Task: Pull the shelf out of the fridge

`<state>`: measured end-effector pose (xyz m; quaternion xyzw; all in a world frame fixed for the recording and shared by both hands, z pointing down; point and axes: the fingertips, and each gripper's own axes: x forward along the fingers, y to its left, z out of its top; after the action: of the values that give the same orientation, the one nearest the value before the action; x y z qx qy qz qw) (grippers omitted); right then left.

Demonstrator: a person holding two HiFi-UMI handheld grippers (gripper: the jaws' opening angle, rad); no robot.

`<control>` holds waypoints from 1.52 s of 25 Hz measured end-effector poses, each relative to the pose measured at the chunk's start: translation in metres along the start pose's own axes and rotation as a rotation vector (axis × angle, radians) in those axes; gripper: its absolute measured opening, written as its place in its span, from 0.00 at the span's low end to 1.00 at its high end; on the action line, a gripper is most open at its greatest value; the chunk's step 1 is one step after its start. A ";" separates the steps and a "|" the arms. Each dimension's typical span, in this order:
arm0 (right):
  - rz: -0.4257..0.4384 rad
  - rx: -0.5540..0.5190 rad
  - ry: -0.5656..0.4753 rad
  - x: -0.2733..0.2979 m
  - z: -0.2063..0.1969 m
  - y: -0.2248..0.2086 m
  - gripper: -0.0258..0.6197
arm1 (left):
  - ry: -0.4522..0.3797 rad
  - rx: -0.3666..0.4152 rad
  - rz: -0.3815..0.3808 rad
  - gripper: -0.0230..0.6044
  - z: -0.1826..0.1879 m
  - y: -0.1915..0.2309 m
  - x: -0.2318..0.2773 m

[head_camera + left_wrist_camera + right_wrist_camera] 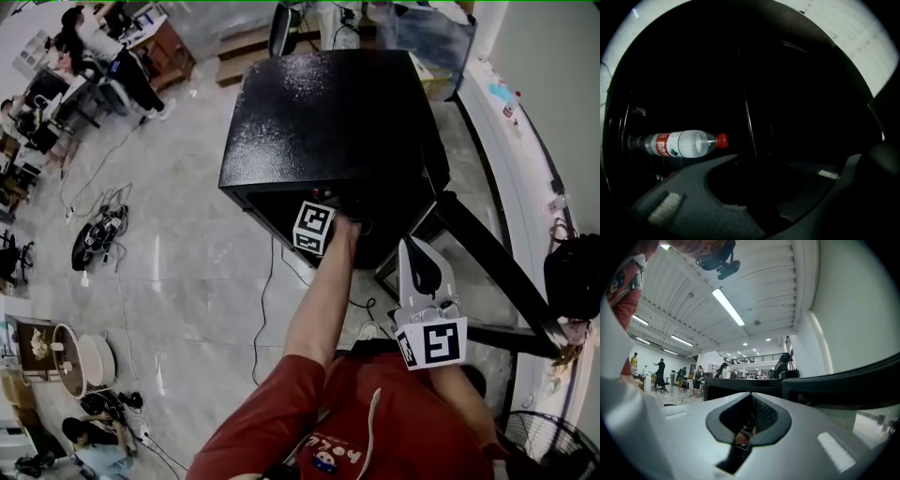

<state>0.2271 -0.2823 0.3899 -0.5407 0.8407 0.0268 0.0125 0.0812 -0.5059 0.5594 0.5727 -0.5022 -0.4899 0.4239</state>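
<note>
shelf point(749, 126) sits inside the fridge point(328, 112). it is probably light, stiff wire that may snag on its runners, so grip the front bar. left gripper point(754, 159) looks clamped on a wire (too dark to be sure). right gripper point(751, 397) is closed and empty. the lying bottle point(686, 144) could roll. shelf edges are lost in shadow.

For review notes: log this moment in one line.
left gripper inside fridge at shelf wire, grip unclear | right gripper shut | bottle lies inside
</note>
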 end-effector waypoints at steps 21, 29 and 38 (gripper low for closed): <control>-0.008 -0.025 0.029 0.001 -0.003 0.005 0.04 | -0.039 -0.153 0.031 0.06 0.005 0.005 -0.008; -0.026 -0.004 0.033 0.001 -0.007 0.009 0.04 | -0.039 -0.165 0.023 0.06 0.008 -0.004 -0.040; -0.065 0.042 0.029 -0.009 -0.009 0.006 0.04 | -0.038 -0.179 0.029 0.06 0.012 -0.009 -0.079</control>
<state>0.2252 -0.2718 0.3997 -0.5677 0.8231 0.0009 0.0123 0.0699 -0.4261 0.5592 0.5158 -0.4726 -0.5374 0.4710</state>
